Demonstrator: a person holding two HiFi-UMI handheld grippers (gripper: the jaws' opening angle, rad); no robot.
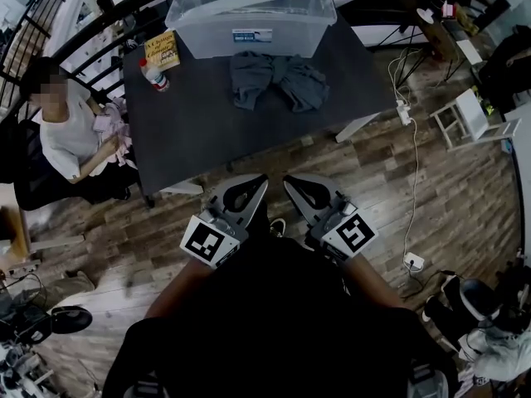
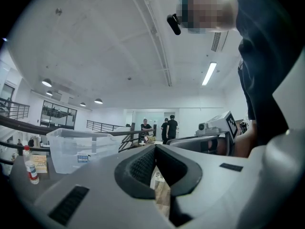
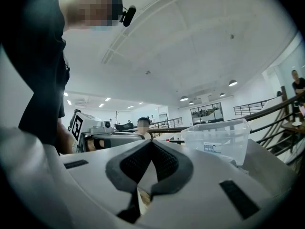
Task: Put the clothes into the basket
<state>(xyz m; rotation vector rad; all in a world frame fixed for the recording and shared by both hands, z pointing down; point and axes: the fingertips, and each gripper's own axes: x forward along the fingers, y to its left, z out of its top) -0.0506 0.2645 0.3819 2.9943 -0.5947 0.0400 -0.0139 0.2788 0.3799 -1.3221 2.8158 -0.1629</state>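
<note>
A pile of grey clothes (image 1: pixel 278 81) lies on the dark table (image 1: pixel 207 139), just in front of a clear plastic basket (image 1: pixel 217 38) at the far edge. The basket also shows in the left gripper view (image 2: pixel 78 149) and in the right gripper view (image 3: pixel 219 140). Both grippers are held close to the body, short of the table's near edge and pointing towards it. My left gripper (image 1: pixel 255 182) (image 2: pixel 155 148) is shut with nothing in it. Beside it, my right gripper (image 1: pixel 295 182) (image 3: pixel 151 143) is shut and empty as well.
A book (image 1: pixel 162 54) and a small bottle (image 1: pixel 154 75) sit at the table's far left corner. A person (image 1: pixel 70 135) sits at the left side with pink cloth. A white cable and power strip (image 1: pixel 405 110) lie on the wooden floor to the right.
</note>
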